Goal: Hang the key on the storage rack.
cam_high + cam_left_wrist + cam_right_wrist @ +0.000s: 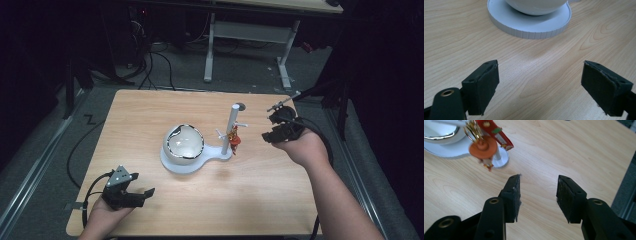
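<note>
Both tongs, left (540, 82) and right (538, 197), wide and empty; orange charm (483, 150) near right.

Table (150, 115) brightly lit from above, surroundings dark; soft shadows, slight blur.

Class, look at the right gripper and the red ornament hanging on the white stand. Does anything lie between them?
Nothing visible does. The right gripper is open, and bare table runs from its jaws to the red ornament hanging on the white stand.

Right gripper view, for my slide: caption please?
Open hand-held gripper facing a red-and-orange charm hanging above the wooden table.
</note>
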Motion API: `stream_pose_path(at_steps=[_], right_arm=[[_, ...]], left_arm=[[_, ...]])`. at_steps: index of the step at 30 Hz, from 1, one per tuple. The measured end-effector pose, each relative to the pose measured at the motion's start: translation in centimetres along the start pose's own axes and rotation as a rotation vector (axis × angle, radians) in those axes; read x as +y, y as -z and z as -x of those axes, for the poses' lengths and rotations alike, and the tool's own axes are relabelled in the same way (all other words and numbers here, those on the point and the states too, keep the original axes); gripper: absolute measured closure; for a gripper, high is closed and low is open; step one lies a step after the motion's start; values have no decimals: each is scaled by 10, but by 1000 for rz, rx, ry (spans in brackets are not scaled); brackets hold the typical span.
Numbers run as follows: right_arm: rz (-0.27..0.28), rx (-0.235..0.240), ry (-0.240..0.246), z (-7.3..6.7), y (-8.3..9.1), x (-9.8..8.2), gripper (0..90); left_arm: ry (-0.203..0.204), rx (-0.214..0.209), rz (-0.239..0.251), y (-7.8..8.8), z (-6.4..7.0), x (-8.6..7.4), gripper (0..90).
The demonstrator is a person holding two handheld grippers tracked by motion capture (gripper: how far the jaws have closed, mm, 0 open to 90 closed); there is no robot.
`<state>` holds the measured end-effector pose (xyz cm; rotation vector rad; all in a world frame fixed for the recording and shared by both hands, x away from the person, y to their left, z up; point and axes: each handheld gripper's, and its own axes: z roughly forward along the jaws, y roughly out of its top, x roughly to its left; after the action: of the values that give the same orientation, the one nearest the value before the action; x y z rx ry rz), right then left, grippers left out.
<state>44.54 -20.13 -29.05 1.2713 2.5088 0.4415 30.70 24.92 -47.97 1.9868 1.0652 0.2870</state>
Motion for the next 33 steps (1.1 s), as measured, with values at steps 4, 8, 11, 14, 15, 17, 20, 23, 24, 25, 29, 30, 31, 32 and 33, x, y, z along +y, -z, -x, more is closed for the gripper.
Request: stream_pose_path(at_steps=[4,8,11,14,15,17,20,23,24,25,29,30,31,32,33], right_arm=[[34,23,-47,0,-22,-33,510],[47,17,-63,-4,-39,-55,493],[62,16,-84,-9,-53,-76,495],[108,17,-117,-17,-71,-105,494],[120,12,-133,-19,-75,-113,495],[155,2,-156,-24,-82,-127,491],[188,-8,-179,-29,-89,-140,483],[258,-47,-186,-40,-98,-165,452],[279,-66,-173,-43,-100,-170,442],[298,-82,-161,-46,-102,-175,434],[314,-72,-150,-49,-111,-183,419],[301,-53,-158,-49,-115,-183,415],[294,-41,-156,-51,-121,-181,417],[294,-41,-156,-51,-121,-181,417],[299,-40,-137,-50,-123,-180,416]], left_arm=[[8,2,1,0,-1,-1,155],[7,5,4,-1,0,0,156],[-1,-2,-5,-3,0,0,155],[-3,-5,-6,-6,1,0,155],[-6,-5,-9,-6,1,1,155],[-6,-5,-9,-7,0,0,155],[0,-6,-3,-7,0,0,155],[-2,-5,4,-7,0,1,155],[-1,-3,8,-7,0,1,155],[2,-1,7,-7,-1,1,155],[23,14,3,-8,-5,0,153],[41,20,3,-8,-7,-1,153],[53,32,5,-7,-8,-3,153],[53,32,5,-7,-8,-3,153],[59,38,6,-6,-9,-3,153]])
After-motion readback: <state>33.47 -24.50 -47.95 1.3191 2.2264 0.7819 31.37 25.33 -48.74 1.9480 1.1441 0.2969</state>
